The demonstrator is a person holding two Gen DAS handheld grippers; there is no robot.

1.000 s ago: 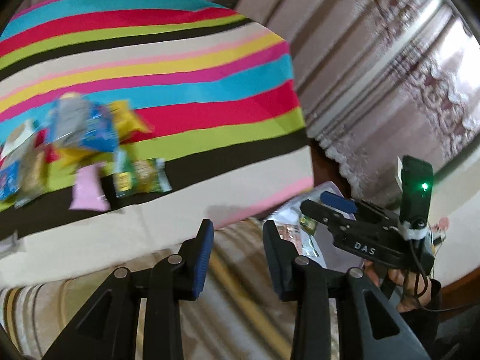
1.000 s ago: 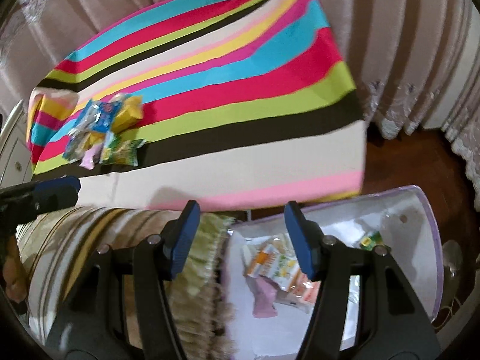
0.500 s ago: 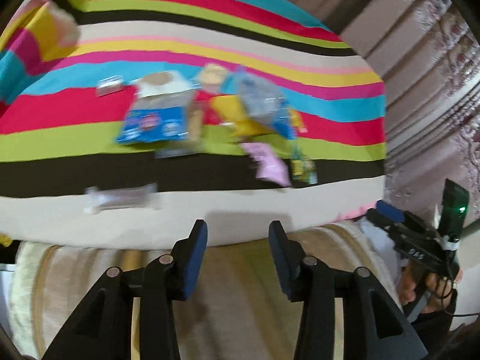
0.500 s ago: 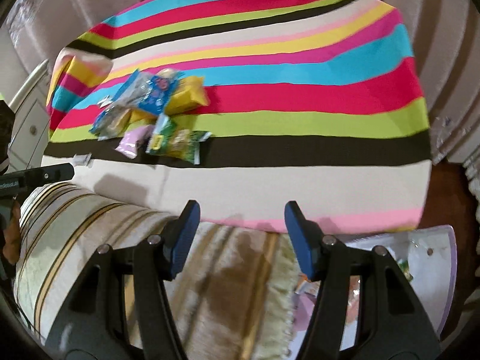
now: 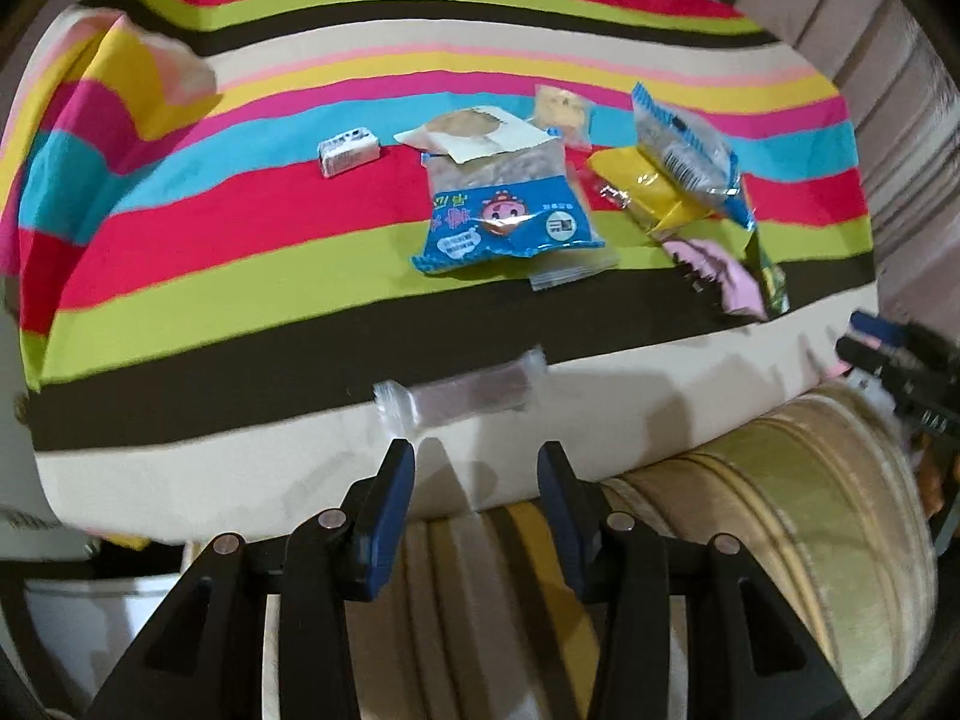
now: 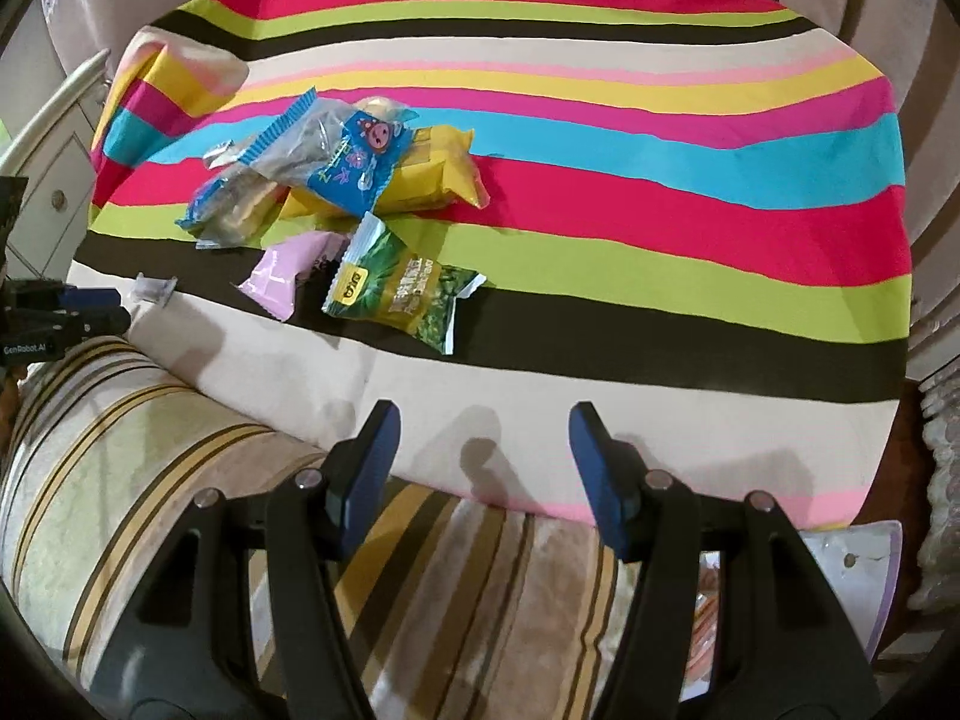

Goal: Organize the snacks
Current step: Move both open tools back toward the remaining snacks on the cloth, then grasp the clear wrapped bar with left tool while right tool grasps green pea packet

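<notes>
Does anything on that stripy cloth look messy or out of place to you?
Yes. The snack packets lie in a loose heap instead of in rows, several overlapping. A clear-wrapped brown bar sits alone near the cloth's front edge, and the back left corner of the striped cloth is folded over.

Striped sheet (image 6: 600, 192) – beige striped blanket (image 6: 150, 468) at its edge.

Both tools — left tool (image 5: 474, 480), right tool (image 6: 480, 444) — seemingly agape.

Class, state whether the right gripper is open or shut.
Open: the right gripper shows a wide gap between its blue pads, with nothing held.
</notes>
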